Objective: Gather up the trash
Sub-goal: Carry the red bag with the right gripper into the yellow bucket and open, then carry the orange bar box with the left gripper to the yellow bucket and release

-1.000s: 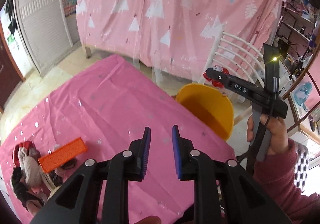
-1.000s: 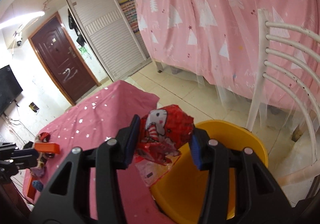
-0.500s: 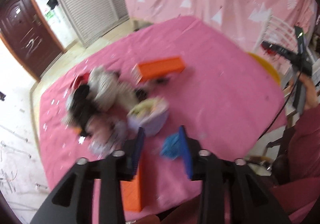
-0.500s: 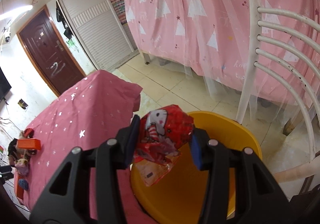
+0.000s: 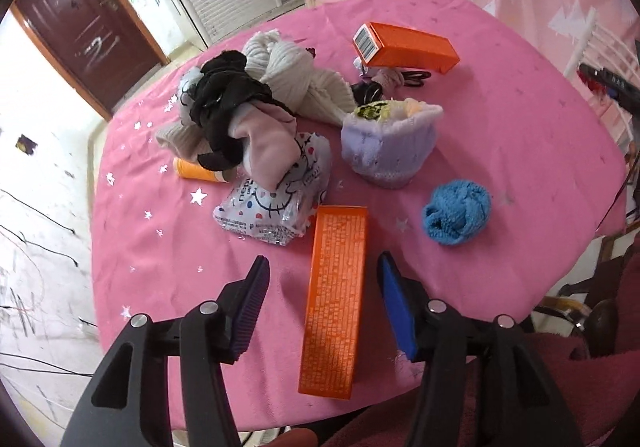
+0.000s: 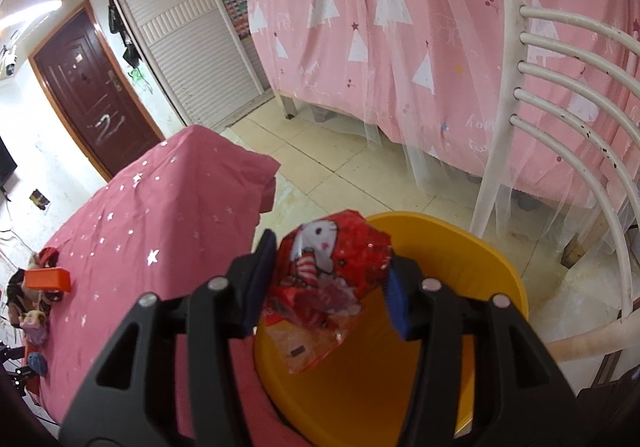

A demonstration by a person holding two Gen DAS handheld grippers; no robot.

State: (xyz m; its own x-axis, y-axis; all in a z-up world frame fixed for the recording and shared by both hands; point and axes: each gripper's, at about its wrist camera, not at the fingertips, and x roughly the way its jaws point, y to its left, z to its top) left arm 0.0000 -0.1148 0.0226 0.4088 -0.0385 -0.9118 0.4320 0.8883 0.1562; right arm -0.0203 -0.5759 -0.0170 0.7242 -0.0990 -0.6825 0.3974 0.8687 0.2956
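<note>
My left gripper (image 5: 323,259) points down at the pink table (image 5: 520,127). Its jaws are opening, and a long orange box (image 5: 334,303) lies flat between them, clear of both pads. A white cartoon-cat wrapper (image 5: 272,207) lies just beyond the box, and an orange tube (image 5: 196,170) pokes out from under the clothes. My right gripper (image 6: 332,251) hangs over the yellow bin (image 6: 460,267). A crumpled red cartoon-cat wrapper (image 6: 336,267) spans its opening jaws and still touches both pads.
A heap of clothes (image 5: 256,99), a purple knit hat (image 5: 390,145), a blue knit ball (image 5: 458,213) and a second orange box (image 5: 408,47) lie on the table. A white chair (image 6: 560,107) stands behind the bin, with a pink curtain beyond it.
My left gripper swung from the bin side to over the clutter, tipped downward and opened around the long orange box. The right jaws widened slightly over the bin, and the red wrapper spread between them.
</note>
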